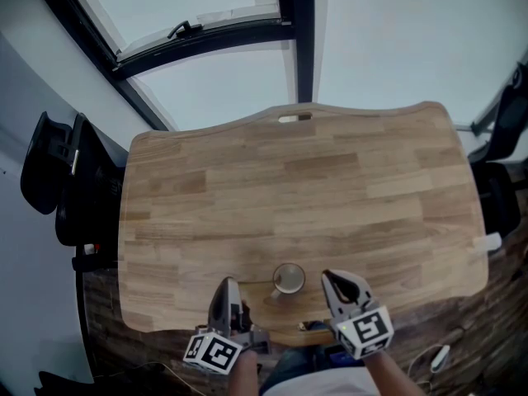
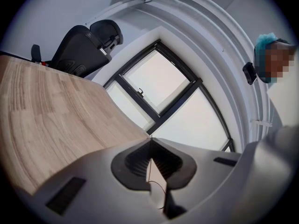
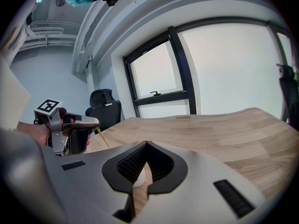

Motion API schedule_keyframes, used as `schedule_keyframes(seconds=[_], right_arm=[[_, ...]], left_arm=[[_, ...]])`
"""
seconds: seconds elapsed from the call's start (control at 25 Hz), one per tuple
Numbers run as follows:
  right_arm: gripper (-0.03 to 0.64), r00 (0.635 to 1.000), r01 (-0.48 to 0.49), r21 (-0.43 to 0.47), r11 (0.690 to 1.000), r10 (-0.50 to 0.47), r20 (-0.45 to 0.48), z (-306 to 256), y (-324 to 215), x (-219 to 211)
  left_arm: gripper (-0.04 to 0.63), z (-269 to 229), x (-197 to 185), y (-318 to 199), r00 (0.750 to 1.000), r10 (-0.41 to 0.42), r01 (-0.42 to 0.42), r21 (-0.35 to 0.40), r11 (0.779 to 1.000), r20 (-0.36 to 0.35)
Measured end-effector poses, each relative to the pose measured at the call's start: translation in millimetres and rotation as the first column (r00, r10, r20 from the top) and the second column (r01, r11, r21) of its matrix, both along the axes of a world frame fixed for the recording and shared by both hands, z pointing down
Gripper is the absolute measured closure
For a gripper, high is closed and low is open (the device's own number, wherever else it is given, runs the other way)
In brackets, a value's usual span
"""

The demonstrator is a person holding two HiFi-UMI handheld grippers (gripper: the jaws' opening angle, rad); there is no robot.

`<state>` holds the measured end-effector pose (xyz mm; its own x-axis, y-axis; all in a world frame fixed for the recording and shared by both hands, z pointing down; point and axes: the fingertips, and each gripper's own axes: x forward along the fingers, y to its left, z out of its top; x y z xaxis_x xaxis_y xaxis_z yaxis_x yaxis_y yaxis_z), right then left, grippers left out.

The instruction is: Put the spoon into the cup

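A pale cup (image 1: 289, 279) stands upright near the front edge of the wooden table (image 1: 297, 180), between my two grippers. My left gripper (image 1: 224, 287) is just left of the cup. In the right gripper view, a thin gold spoon handle (image 3: 103, 138) sticks out from the left gripper (image 3: 88, 133), whose jaws are shut on it. In the left gripper view, the left gripper (image 2: 150, 143) shows only closed pads with a thin edge between them. My right gripper (image 1: 332, 279) is just right of the cup. The right gripper (image 3: 146, 144) is shut, and a white shape, perhaps the cup, shows below its tips.
A black office chair (image 1: 58, 180) stands off the table's left side and another dark chair (image 1: 503, 192) off its right. Dark window frames (image 1: 297, 31) lie beyond the far edge, which has a small slot (image 1: 295, 118). A person's blue cap (image 2: 266, 38) shows in the left gripper view.
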<state>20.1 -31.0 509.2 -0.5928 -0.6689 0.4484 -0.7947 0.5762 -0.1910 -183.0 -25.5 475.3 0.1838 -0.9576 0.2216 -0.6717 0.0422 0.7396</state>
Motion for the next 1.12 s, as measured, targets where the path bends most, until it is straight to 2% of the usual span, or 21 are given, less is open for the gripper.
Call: schedule_keyframes(seconds=[1.12], right_arm=[[0.620,1.000,0.002,-0.025,1.000,-0.002,-0.025,6.7,0.0,5.5]], left_arm=[[0.595,10.9,1.7,-0.2,1.000,-0.015,0.015,-0.007,1.000,-0.023]])
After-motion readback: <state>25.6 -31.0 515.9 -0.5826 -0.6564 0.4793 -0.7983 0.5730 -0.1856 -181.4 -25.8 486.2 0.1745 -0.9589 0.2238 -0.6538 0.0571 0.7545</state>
